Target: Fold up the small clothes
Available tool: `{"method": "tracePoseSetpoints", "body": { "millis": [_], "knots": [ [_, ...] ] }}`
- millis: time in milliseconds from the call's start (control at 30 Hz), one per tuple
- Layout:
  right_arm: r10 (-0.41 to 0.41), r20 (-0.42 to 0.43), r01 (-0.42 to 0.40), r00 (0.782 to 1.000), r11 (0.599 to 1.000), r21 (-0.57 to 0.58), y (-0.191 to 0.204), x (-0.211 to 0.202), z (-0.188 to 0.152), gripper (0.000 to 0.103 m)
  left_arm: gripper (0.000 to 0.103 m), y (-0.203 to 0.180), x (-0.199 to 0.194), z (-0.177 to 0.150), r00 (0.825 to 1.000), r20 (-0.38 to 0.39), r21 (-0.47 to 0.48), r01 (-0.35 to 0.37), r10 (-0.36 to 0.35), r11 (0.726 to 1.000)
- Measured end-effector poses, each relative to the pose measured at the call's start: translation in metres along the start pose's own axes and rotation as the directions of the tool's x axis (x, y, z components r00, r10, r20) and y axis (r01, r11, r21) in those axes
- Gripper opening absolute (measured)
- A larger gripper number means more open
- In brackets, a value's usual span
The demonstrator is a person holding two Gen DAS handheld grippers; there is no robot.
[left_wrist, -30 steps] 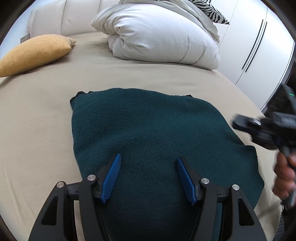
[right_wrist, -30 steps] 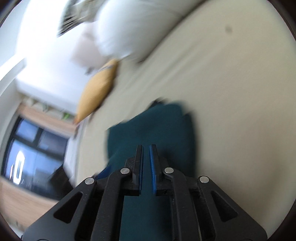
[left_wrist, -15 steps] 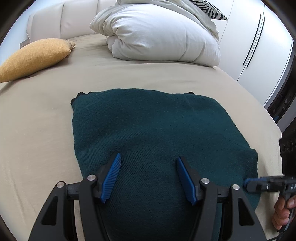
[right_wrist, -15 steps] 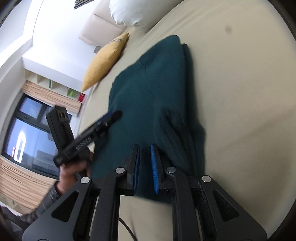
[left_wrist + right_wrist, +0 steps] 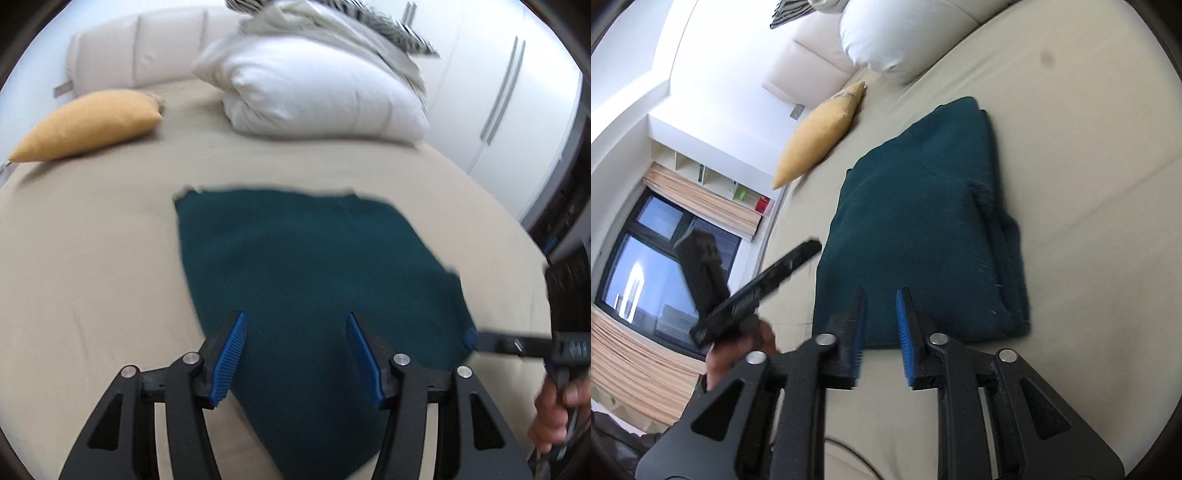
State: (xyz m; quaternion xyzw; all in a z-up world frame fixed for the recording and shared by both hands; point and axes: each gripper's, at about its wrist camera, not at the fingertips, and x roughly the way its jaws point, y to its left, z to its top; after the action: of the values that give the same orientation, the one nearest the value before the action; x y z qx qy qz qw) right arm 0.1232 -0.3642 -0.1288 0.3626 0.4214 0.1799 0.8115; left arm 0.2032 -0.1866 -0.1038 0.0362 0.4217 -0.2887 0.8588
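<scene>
My left tool's [image 5: 295, 354] view cuts off the teal knit garment's [image 5: 314, 277] near end behind its frame. My right hand [image 5: 557, 417] is cropped at the edge, and the duvet [image 5: 317, 99] is blurred.

Bare bed [image 5: 92, 258] flanks garment [image 5: 303, 266]; pillows [image 5: 314, 99] block beyond.

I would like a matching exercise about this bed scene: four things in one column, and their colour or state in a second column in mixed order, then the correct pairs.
Column one:
1. knitted garment
2. small cushion
3. duvet
4. left gripper

Column two:
a. mustard yellow, near the headboard
b. white, bundled up
c. dark teal, folded flat on the bed
d. jaws open, nothing between the pads

Pairs: 1-c, 2-a, 3-b, 4-d
</scene>
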Motion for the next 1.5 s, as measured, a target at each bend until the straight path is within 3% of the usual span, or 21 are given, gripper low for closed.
{"method": "tracePoseSetpoints", "body": {
  "millis": [133,233,367,433,500,533,600,700,833,1000,1167,1300,1400,1500],
  "knots": [
    [-0.086,-0.107,0.087,0.99,0.996,0.006,-0.014,0.035,-0.009,0.023,0.059,-0.004,0.01,-0.022,0.998,-0.01,0.044,-0.062,0.063,0.997],
    [-0.051,-0.092,0.055,0.994,0.998,0.043,-0.022,0.028,-0.019,0.023,0.06,-0.004,0.007,-0.03,0.997,-0.014,0.078,-0.079,0.08,0.994],
    [-0.079,-0.067,0.081,0.995,0.996,0.033,-0.016,-0.003,-0.024,0.027,0.062,0.007,-0.006,-0.036,0.997,-0.027,0.041,-0.067,0.068,0.997],
    [-0.086,-0.024,0.086,0.996,0.996,0.024,-0.011,-0.017,-0.016,0.037,0.065,0.021,-0.016,-0.035,0.998,0.0,-0.029,-0.067,0.067,0.997],
    [-0.1,0.053,0.1,0.994,0.995,0.012,-0.005,-0.032,0.0,0.07,0.073,0.04,-0.024,-0.026,0.999,0.028,-0.118,-0.036,0.039,0.992],
    [-0.109,0.084,0.109,0.991,0.994,0.009,-0.004,-0.037,0.007,0.075,0.075,0.046,-0.025,-0.022,0.999,0.03,-0.147,-0.02,0.025,0.989],
    [-0.118,0.111,0.119,0.987,0.993,-0.008,0.0,-0.037,0.028,0.078,0.075,0.056,-0.018,-0.011,1.0,0.021,-0.185,0.013,-0.009,0.983],
    [-0.112,0.058,0.111,0.992,0.994,0.02,-0.01,-0.014,0.063,0.078,0.079,0.07,0.001,-0.002,0.997,-0.02,-0.264,0.069,-0.077,0.962],
    [-0.076,-0.028,0.078,0.997,0.992,0.101,-0.036,0.026,0.099,0.07,0.081,0.074,0.032,0.003,0.983,-0.098,-0.326,0.115,-0.154,0.938],
    [-0.08,-0.128,0.096,0.989,0.987,0.126,-0.059,0.067,0.113,0.048,0.082,0.071,0.048,0.003,0.972,-0.085,-0.366,0.173,-0.218,0.914],
    [-0.05,-0.146,0.073,0.988,0.985,0.158,-0.068,0.072,0.112,0.031,0.061,0.073,0.06,0.011,0.961,-0.099,-0.4,0.199,-0.259,0.895],
    [-0.138,-0.119,0.15,0.983,0.984,0.093,-0.051,0.069,0.106,0.025,0.043,0.076,0.047,0.009,0.956,-0.093,-0.406,0.218,-0.277,0.887],
    [-0.188,-0.081,0.192,0.979,0.981,0.041,-0.03,0.062,0.101,0.022,0.039,0.072,0.027,0.01,0.962,-0.087,-0.378,0.208,-0.259,0.902],
    [-0.177,-0.054,0.177,0.983,0.984,-0.005,0.002,0.047,0.087,0.022,0.038,0.068,-0.006,0.006,0.969,-0.067,-0.336,0.202,-0.238,0.92]
  ]
}}
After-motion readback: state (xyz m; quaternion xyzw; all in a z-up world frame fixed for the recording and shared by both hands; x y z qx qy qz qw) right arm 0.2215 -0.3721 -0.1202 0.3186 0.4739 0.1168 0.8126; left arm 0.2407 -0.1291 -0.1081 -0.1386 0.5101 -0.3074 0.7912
